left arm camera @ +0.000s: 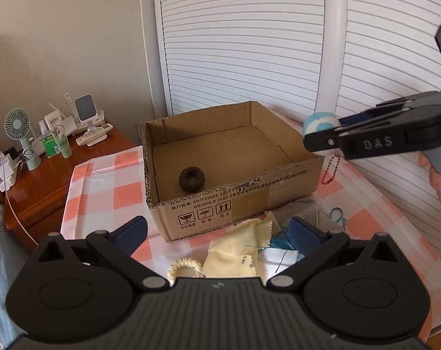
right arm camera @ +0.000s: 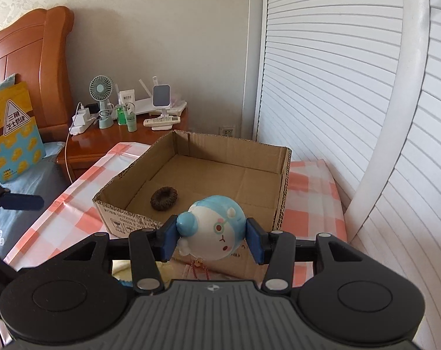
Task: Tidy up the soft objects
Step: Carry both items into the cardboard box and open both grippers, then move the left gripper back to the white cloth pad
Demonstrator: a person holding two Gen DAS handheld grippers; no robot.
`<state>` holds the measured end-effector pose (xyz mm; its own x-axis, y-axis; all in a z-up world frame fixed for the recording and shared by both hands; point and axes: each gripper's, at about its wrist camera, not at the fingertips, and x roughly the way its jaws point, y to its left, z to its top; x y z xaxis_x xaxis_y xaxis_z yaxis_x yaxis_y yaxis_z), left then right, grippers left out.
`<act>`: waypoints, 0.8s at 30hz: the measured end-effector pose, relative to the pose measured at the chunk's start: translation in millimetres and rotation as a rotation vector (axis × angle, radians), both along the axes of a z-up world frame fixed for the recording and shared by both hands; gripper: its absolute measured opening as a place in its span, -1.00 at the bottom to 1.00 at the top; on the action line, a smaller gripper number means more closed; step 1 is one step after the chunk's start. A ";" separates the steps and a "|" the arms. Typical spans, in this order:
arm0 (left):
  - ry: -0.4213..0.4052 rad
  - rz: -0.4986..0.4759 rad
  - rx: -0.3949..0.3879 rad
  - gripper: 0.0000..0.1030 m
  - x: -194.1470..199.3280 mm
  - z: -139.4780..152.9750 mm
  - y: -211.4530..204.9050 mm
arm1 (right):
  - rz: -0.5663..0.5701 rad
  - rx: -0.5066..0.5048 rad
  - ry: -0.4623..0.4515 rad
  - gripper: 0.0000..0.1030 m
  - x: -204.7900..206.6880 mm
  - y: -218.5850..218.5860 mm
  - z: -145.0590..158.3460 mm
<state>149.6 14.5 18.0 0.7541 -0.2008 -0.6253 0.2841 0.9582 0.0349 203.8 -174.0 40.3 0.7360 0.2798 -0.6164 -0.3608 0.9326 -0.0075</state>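
Cardboard box [left arm camera: 278, 186]: open-topped, on my pink-checked cloth [left arm camera: 109, 186].
Brown scrunchie [left arm camera: 191, 177]: lying inside the box, near its front wall.
My left gripper [left arm camera: 217, 234]: fingers spread wide, nothing between them, above cream cloths [left arm camera: 235, 250].
My right gripper [right arm camera: 211, 240]: pads clamp the blue-and-white plush keychain [right arm camera: 216, 227], held before the box's near wall.

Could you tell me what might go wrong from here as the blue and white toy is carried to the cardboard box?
1. The right gripper pinches the rounded squishy toy only at its sides, so it might squirt out short of the cardboard box.
2. The toy's red bead chain dangles beside the box's near corner and could snag on the rim.
3. Dropped carelessly, the toy may land on the brown hair tie already inside.
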 end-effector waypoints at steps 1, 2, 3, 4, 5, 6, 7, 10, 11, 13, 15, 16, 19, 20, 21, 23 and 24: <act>-0.004 0.006 0.002 0.99 -1.7 0.7 -0.1 | 0.000 0.001 0.005 0.04 7.9 2.1 0.3; -0.009 0.013 0.003 0.99 -2.6 2.1 -0.1 | -0.004 0.001 0.009 0.04 18.2 4.3 0.2; -0.015 0.014 0.004 0.99 -4.2 3.2 -0.1 | -0.007 -0.001 0.013 0.04 27.8 7.2 -0.5; -0.018 0.013 0.002 0.99 -5.4 4.2 0.3 | -0.007 -0.005 0.019 0.04 38.2 9.7 -1.6; -0.019 0.016 -0.002 0.99 -6.7 5.0 1.3 | -0.009 -0.006 0.026 0.04 48.5 11.9 -2.6; -0.019 0.021 -0.005 0.99 -8.0 5.4 2.0 | -0.012 -0.007 0.037 0.04 62.6 14.6 -4.3; -0.017 0.023 -0.006 0.99 -8.8 5.5 2.6 | -0.017 -0.010 0.044 0.04 74.3 16.6 -5.9; -0.012 0.031 0.011 0.99 -10.8 4.4 3.0 | -0.041 -0.019 0.063 0.04 109.6 23.0 -11.7; -0.010 0.034 0.019 0.99 -11.4 3.8 3.0 | -0.052 -0.017 0.072 0.05 121.6 24.4 -14.1; -0.003 0.033 0.029 0.99 -12.5 1.9 3.6 | -0.084 -0.008 0.079 0.26 140.0 24.5 -18.5; 0.006 0.035 0.032 0.99 -13.1 0.3 4.5 | -0.117 0.010 0.097 0.77 150.3 22.2 -21.9; 0.010 0.037 0.034 0.99 -13.5 -0.5 5.1 | -0.125 0.014 0.096 0.86 149.6 21.1 -22.6; 0.018 0.038 0.039 0.99 -16.6 -3.6 8.5 | -0.113 0.003 0.092 0.91 137.0 18.8 -22.2; 0.020 0.037 0.039 0.99 -17.3 -4.7 10.2 | -0.112 0.001 0.088 0.98 131.4 18.4 -21.5; 0.023 0.037 0.038 0.99 -17.6 -5.6 12.0 | -0.112 -0.002 0.086 1.00 124.9 17.2 -21.1; 0.028 0.039 0.039 0.99 -17.6 -7.6 15.3 | -0.116 -0.009 0.087 1.00 109.4 13.6 -18.9; 0.032 0.041 0.044 0.99 -17.8 -8.4 16.4 | -0.120 -0.011 0.088 1.00 102.2 11.9 -18.6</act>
